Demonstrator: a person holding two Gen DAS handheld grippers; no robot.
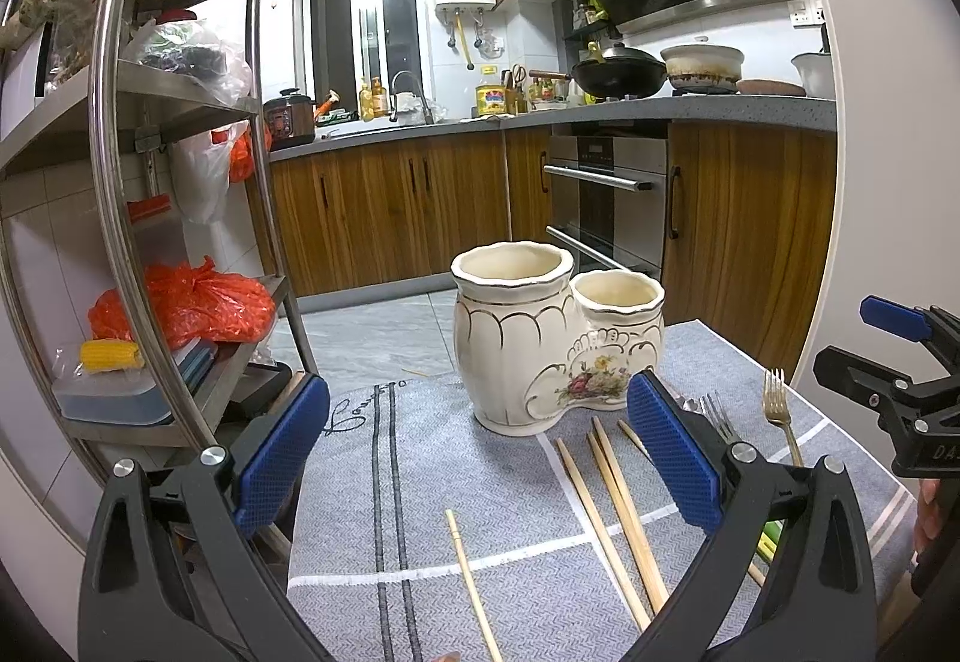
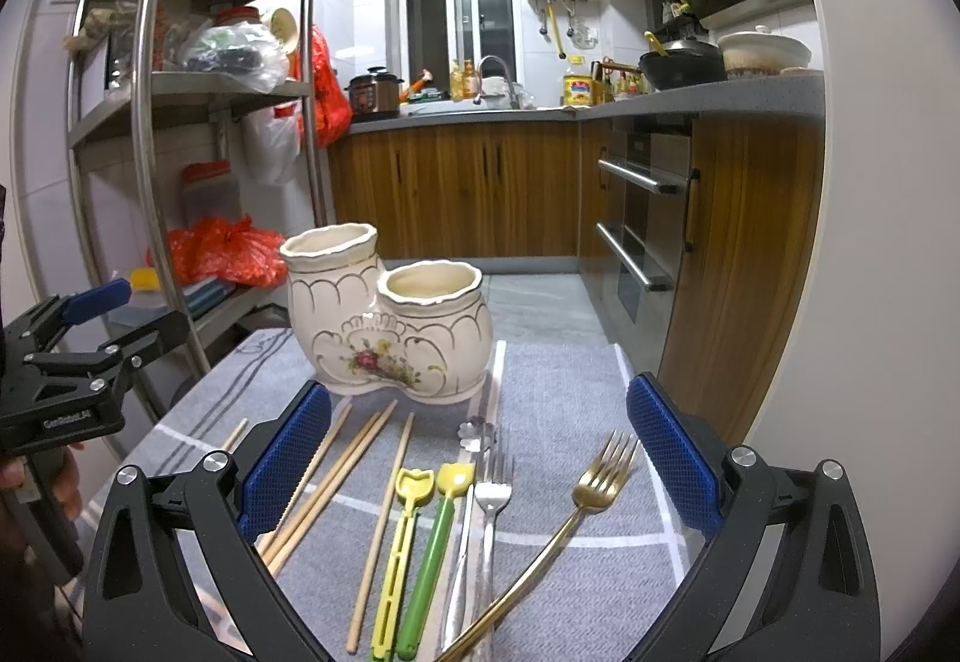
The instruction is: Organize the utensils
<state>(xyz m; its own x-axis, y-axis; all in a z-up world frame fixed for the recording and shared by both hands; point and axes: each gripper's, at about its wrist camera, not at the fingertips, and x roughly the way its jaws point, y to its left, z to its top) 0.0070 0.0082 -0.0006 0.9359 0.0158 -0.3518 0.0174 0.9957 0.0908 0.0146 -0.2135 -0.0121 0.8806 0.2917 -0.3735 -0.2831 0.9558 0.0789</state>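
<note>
left gripper [image 1: 477, 452] wide open, empty | right gripper [image 2: 480, 452] wide open, empty | chopsticks [image 2: 336, 476], forks [image 2: 492, 488] on mat [image 2: 558, 380] before holder [image 2: 384, 320]

Each gripper is a black plastic frame with two long triangular arms, hollowed by cut-outs and joined by round silver screws. The left gripper [image 1: 479, 452] and the right gripper [image 2: 479, 455] both carry blue pads [image 1: 282, 455] with a fine diamond-grid texture on the inner faces of their fingers. White lettering is printed on the black body of each, and part of a hand [image 2: 42, 482] shows on a handle.
</note>
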